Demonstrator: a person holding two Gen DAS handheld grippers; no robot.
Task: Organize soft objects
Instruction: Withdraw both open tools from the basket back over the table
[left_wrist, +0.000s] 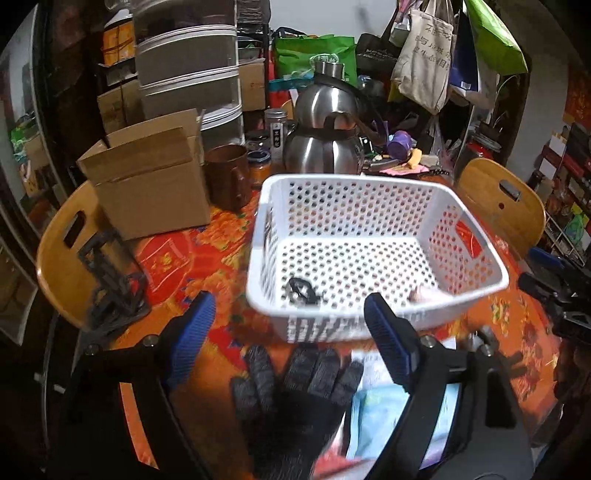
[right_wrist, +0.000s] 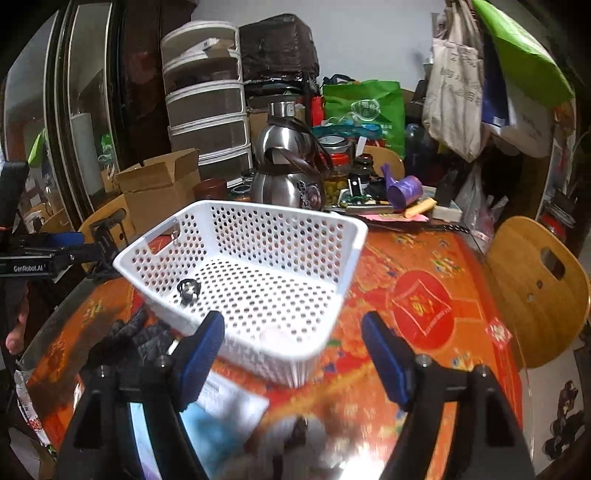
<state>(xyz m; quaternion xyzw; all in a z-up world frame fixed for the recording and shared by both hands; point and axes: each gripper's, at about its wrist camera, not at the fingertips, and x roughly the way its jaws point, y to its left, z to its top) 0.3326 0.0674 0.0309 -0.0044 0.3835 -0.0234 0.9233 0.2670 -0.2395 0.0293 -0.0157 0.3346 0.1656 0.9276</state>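
A dark grey knitted glove (left_wrist: 295, 384) lies flat on the orange flowered tablecloth (left_wrist: 207, 266), just in front of a white plastic basket full of holes (left_wrist: 369, 192). A small black hair tie (left_wrist: 303, 291) sits inside the basket. The left gripper (left_wrist: 288, 339) hangs above the glove, spread wide with nothing in it. The right gripper (right_wrist: 291, 354) is spread wide too.

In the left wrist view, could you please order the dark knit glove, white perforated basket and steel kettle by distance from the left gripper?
From the left gripper:
1. Dark knit glove, just below the fingers.
2. White perforated plastic basket, directly ahead.
3. Steel kettle, behind the basket.
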